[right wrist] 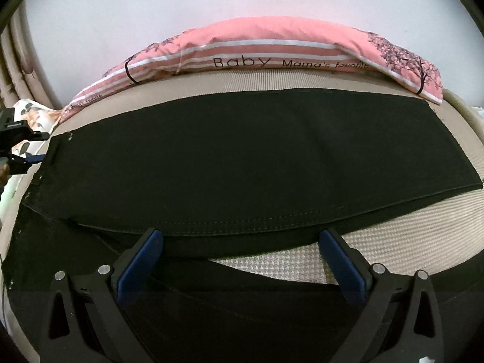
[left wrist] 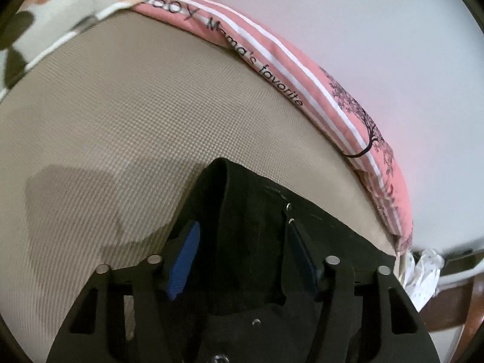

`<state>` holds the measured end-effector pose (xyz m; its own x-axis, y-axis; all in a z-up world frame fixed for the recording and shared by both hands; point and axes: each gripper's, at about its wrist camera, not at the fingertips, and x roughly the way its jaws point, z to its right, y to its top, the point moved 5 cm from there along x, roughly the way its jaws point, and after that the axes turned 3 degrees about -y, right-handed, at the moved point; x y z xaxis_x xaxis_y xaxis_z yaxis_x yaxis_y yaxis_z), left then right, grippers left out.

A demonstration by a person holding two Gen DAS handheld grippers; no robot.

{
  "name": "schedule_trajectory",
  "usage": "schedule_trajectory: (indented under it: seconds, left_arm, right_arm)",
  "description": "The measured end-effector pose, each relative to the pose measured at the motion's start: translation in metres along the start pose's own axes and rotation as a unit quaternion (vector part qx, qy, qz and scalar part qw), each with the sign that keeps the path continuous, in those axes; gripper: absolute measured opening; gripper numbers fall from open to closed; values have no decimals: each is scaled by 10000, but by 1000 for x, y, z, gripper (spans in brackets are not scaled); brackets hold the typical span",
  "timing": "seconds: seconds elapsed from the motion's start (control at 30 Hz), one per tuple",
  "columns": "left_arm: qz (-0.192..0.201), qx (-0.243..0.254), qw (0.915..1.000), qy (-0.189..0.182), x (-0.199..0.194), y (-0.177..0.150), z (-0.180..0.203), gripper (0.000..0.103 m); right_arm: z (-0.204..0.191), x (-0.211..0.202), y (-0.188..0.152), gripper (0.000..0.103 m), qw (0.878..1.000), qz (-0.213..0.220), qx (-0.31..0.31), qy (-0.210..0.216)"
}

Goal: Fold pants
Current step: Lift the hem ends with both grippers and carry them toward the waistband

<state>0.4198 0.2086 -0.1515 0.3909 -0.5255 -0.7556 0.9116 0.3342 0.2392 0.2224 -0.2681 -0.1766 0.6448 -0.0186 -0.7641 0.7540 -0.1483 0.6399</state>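
Black pants (right wrist: 242,151) lie spread across a beige textured mat (right wrist: 393,242), one leg folded over the other. My right gripper (right wrist: 239,242) is open, its blue-padded fingers (right wrist: 142,263) wide apart just above the near edge of the pants. My left gripper (left wrist: 242,236) holds the waistband end of the pants (left wrist: 251,211) between its blue pads (left wrist: 184,260), with a raised fold of black cloth between them. It also shows in the right wrist view (right wrist: 33,158) at the pants' left end.
A pink striped pillow (right wrist: 272,54) printed "Baby Mama's favorite" lies along the far edge of the mat, against a white wall. A floral cushion (left wrist: 60,6) sits at the left end. Brown wooden furniture (left wrist: 453,302) shows at lower right in the left wrist view.
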Motion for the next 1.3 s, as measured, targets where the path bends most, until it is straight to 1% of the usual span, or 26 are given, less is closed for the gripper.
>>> schedule_trajectory:
  seconds: [0.03,0.07,0.17,0.23,0.3,0.37,0.5,0.6,0.77,0.9,0.97,1.07,1.13,1.17,1.2,1.23,1.27,1.3]
  left_arm:
    - [-59,55,10000,-48,4,1,1,45]
    - [-83,98,9999,-111,7,2,2,41]
    - [-160,199,9994,-217,12,3,3,38]
    - [-199,271,9988,-353,11,4,3,35]
    - [-317,292,9974,-573,12,4,4,35]
    - [-468,411,9957,-692,17,6,7,35]
    - [-737,588,9931,-703,31,9,12,35]
    - [-836,664,9916,-731,37,13,14,35]
    - [-793,825,9897,-866,46,19,24,35]
    - [-900,857,9878,-942,57,27,23,35]
    - [-942,870,9876,-902,62,27,19,35]
    - [-892,921,9873,-937,63,26,18,35]
    - [-810,958,9880,-896,64,24,20,35]
    - [-698,973,9892,-845,63,22,20,33]
    - [-576,984,9906,-752,63,20,21,30]
    - [-432,1060,9920,-538,62,16,22,23]
    - [-276,1215,9917,-320,60,11,25,21]
    - [-175,1309,9910,-213,58,9,27,19]
  right_arm:
    - [-1,1,0,103,10000,-16,-21,-25]
    - [-2,1,0,103,10000,-33,-38,-45]
    - [-4,3,0,103,9998,-61,-105,-136]
    - [-3,3,-1,103,9998,-67,-118,-154]
    - [-4,3,-1,103,9997,-76,-137,-179]
    - [-4,4,-1,103,9997,-80,-151,-198]
    - [-4,4,-1,103,9996,-83,-160,-209]
    - [-4,4,-1,103,9996,-90,-173,-222]
    - [-4,5,0,103,9995,-100,-188,-241]
    - [-5,5,-1,103,9995,-97,-194,-248]
    - [-5,5,-1,103,9994,-96,-195,-251]
    - [-5,6,-1,103,9994,-98,-196,-254]
    - [-5,5,-1,103,9994,-99,-198,-258]
    - [-4,5,-2,103,9994,-97,-197,-257]
    - [-4,5,-2,103,9994,-97,-194,-255]
    - [-5,5,-2,103,9994,-97,-195,-258]
    - [-5,6,-2,103,9994,-98,-198,-263]
    - [-4,6,-2,103,9994,-99,-199,-264]
